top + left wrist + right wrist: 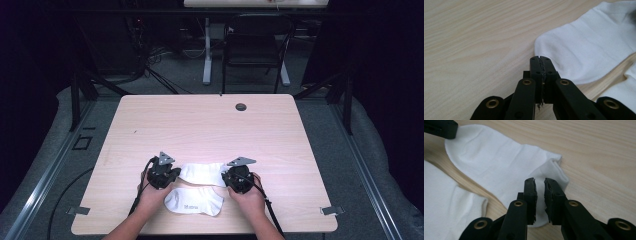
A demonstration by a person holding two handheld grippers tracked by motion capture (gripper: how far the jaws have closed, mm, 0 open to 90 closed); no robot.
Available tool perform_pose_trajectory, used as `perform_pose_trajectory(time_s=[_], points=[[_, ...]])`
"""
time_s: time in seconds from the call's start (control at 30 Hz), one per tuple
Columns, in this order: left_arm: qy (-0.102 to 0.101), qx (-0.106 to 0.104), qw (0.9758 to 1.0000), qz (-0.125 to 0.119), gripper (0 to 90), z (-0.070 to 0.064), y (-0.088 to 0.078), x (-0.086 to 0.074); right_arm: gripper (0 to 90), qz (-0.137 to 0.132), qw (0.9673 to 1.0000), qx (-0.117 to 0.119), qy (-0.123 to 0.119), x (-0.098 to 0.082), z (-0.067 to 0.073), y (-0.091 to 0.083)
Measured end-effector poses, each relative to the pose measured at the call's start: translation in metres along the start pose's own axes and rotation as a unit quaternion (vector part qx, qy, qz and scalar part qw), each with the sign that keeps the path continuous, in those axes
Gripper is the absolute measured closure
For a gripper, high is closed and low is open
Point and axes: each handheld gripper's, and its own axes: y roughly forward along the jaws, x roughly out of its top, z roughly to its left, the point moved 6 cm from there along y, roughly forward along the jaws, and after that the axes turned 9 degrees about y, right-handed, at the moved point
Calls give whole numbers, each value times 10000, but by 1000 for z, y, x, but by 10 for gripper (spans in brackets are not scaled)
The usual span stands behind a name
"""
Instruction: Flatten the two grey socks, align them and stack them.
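— On the near half of the table (210, 125), two white socks are lying close together. The far sock (202, 173) is stretching flat between the two grippers, plain white, faintly ribbed at its cuff end, with soft creases running across it.

— And the other one?

— The near sock (194, 201) is sitting just below it, toward the person, bunched a little, with a small grey mark on its side. Nothing is touching it.

— What are the grippers doing?

— The left gripper (540, 59) is clenched tight, its jaws pressed together. Its tip is resting at the rounded toe edge of the far sock; I cannot tell whether any cloth is pinched. The right gripper (539, 181) is hovering over the cuff end, its jaws standing a narrow gap apart with white fabric showing beneath and between them, not squeezing it.

— And around them?

— Pale wood grain everywhere, a small round grommet (241, 107) at the far edge, and a dark chair (255, 47) standing beyond the table.
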Motion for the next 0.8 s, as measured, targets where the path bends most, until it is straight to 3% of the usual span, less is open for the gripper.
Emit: perform_pose_trajectory(time_s=[0.3, 0.4, 0.67, 0.8], points=[[4, 9, 10000, 46, 899, 3, -2, -5, 796, 69, 9999, 25, 82, -2, -2, 4], [8, 41, 10000, 41, 899, 4, -4, -7, 784, 117, 9997, 171, 135, -3, 0, 4], [-124, 38, 9999, 62, 895, 12, -8, -15, 771, 21, 9996, 268, -125, -2, 10, 7], [-194, 22, 9998, 20, 879, 14, -9, -17, 774, -91, 9991, 362, -181, 3, 15, 0]])
